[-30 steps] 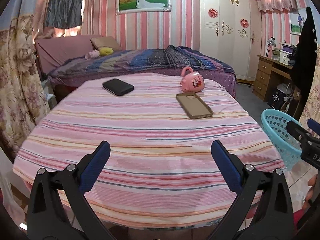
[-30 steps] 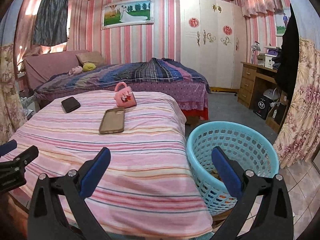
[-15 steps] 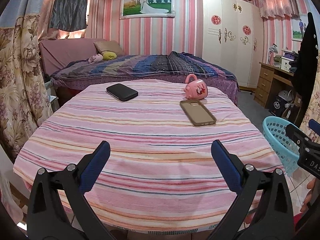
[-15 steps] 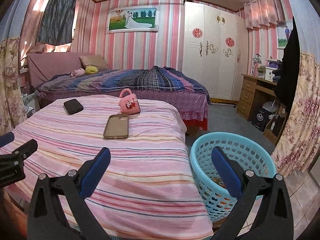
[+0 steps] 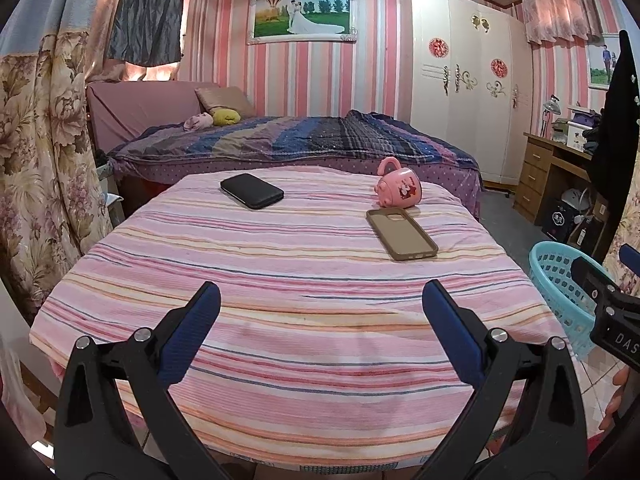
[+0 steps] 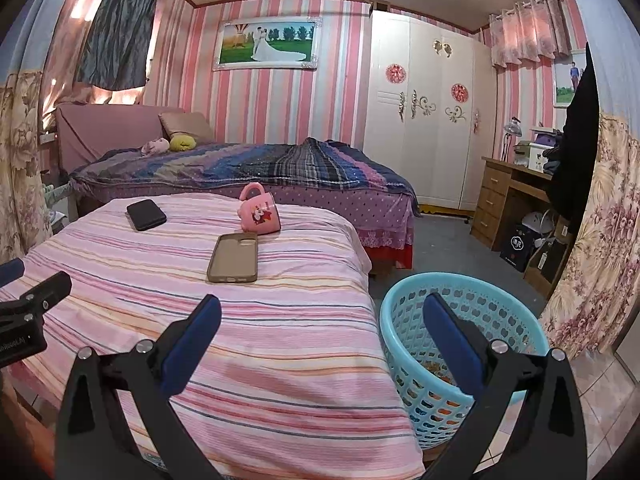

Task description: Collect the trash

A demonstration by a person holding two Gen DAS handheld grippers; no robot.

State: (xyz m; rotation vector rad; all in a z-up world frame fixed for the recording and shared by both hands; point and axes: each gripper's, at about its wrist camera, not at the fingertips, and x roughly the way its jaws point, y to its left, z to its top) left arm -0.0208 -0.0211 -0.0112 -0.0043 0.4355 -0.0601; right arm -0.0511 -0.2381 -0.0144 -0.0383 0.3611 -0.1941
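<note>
A: Both cameras sit higher and further back than a second ago; the ceiling fan now shows in the right wrist view, and the basket looks smaller and lower in frame.

B: Where is the trash itself?

A: Some small orange and brownish bits lie at the bottom of the basket, seen through its blue lattice just behind the right gripper's far finger. I can't tell what they are. The basket stands on the floor just beside the right edge of the table.

B: Anything left on the striped tablecloth?

A: No obvious litter. A tan phone case lies open side up, a pink mug lies on its side touching the case's far end, and a black phone sits well apart to the left. None of them reads as trash.

B: So how far along?

A: My judgement: the collecting looks finished or nearly so, since the cloth shows only those three things and the basket already holds scraps. Whatever remains, if anything, is outside these views.

B: And the tongs?

A: The left gripper has its fingers spread wide, nothing between them, hovering above the near edge of the table without touching the cloth. The right gripper is equally wide and empty, one finger over the cloth and the other over the basket's mouth, in contact with neither
</note>
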